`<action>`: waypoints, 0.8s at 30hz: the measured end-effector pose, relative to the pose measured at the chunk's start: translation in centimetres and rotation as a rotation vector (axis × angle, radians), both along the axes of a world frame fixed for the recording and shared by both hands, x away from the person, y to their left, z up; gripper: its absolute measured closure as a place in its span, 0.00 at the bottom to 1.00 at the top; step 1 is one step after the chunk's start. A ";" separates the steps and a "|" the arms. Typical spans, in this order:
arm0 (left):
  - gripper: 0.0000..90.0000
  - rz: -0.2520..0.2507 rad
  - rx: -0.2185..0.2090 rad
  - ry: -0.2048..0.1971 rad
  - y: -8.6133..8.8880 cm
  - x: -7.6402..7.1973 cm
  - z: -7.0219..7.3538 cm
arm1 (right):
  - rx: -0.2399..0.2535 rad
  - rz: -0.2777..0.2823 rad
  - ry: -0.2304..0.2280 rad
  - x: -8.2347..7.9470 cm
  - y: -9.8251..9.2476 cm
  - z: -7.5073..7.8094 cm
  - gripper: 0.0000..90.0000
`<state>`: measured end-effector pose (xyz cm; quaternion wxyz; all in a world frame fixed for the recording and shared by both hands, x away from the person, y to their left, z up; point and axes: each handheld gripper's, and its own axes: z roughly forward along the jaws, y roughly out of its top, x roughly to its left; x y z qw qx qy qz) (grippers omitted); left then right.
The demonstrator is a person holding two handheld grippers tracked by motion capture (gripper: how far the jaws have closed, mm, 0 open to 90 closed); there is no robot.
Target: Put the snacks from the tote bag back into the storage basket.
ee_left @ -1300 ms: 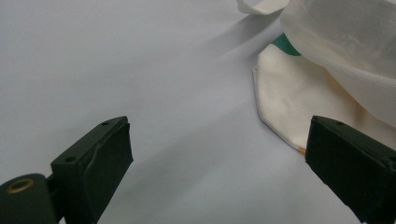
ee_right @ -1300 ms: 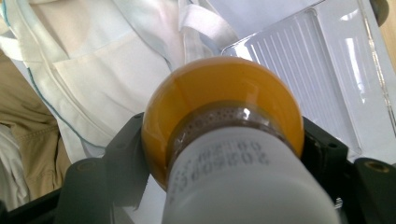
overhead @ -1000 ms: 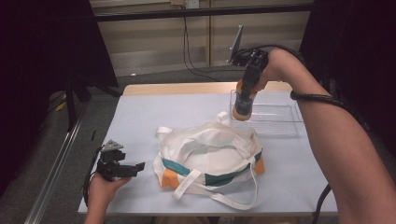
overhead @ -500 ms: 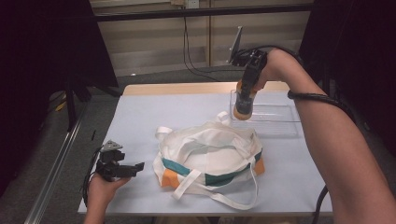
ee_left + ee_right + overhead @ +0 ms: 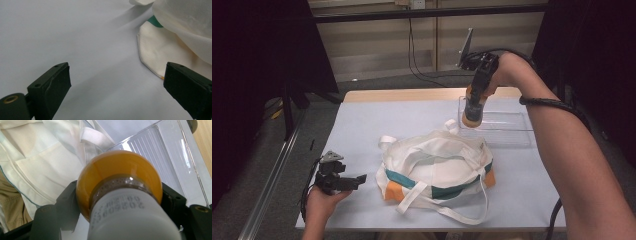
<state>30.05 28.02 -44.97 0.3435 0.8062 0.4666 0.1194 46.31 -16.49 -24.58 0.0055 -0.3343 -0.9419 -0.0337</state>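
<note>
Bottle (image 5: 474, 107) hangs base-down in the right gripper (image 5: 476, 100), jaws clamped on its sides, above the near-left corner of the clear tray (image 5: 512, 131), just behind the bag (image 5: 437, 167). Left gripper (image 5: 357, 178) rests wide open, empty, on the bench (image 5: 377, 120). Best to lower straight and release only once seated

1. On the white cap of the orange bottle (image 5: 120, 180), in the lower middle of the right gripper view, a line of dark printed digits stands upside down; it seems to read "20250…", the rest unclear.
</note>
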 end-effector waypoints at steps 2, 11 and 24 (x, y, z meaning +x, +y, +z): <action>0.08 0.000 -0.003 0.003 0.0 0.0 0.0 | -0.002 0.002 0.000 0.1 -0.1 -0.1 0.34; 0.08 0.005 -0.007 0.000 -0.1 -0.1 -0.1 | 0.002 -0.009 -0.002 0.5 -0.7 -0.3 0.34; 0.07 -0.005 -0.020 -0.010 0.2 -0.3 0.2 | -0.006 -0.011 -0.010 1.2 -1.1 -1.0 0.34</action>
